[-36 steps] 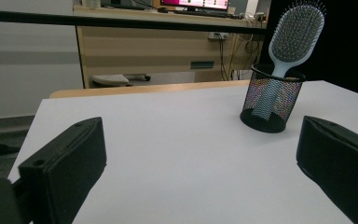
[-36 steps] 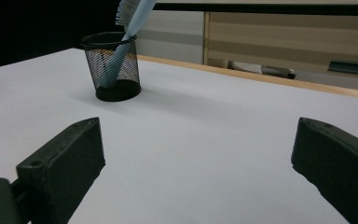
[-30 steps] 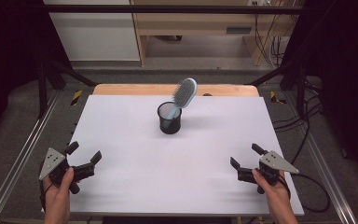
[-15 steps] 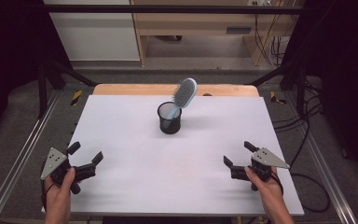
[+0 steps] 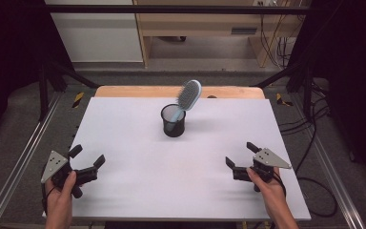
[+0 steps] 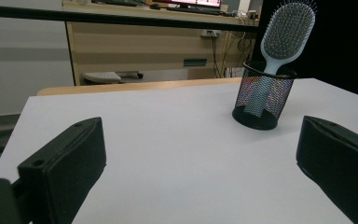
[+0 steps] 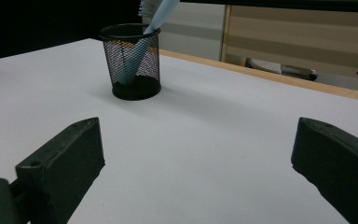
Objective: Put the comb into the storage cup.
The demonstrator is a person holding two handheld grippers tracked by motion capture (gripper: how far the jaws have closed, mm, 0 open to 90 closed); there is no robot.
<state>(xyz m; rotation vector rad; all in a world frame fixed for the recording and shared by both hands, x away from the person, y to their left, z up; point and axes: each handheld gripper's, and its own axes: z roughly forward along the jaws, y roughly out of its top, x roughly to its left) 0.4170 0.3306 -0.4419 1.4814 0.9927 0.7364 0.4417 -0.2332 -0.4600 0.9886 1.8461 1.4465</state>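
Note:
A black mesh cup (image 5: 173,121) stands upright on the white table (image 5: 124,124), a little behind its middle. A light blue hairbrush (image 5: 188,95) rests in it handle down, head leaning right. In the left gripper view the cup (image 6: 263,99) and brush (image 6: 287,30) sit ahead to the right; in the right gripper view the cup (image 7: 134,60) stands ahead to the left with the brush handle (image 7: 145,39) inside. My left gripper (image 5: 86,159) is open at the front left, empty. My right gripper (image 5: 240,154) is open at the front right, empty, angled toward the cup.
A wooden strip (image 5: 124,91) runs along the table's far edge. Metal frame rails (image 5: 24,157) flank both sides, and cables (image 5: 314,143) trail on the floor to the right. A wooden desk (image 5: 205,24) stands beyond the table.
My right gripper has moved left and slightly forward over the table, turning toward the cup. The left gripper has barely shifted. The cup and brush stay put.

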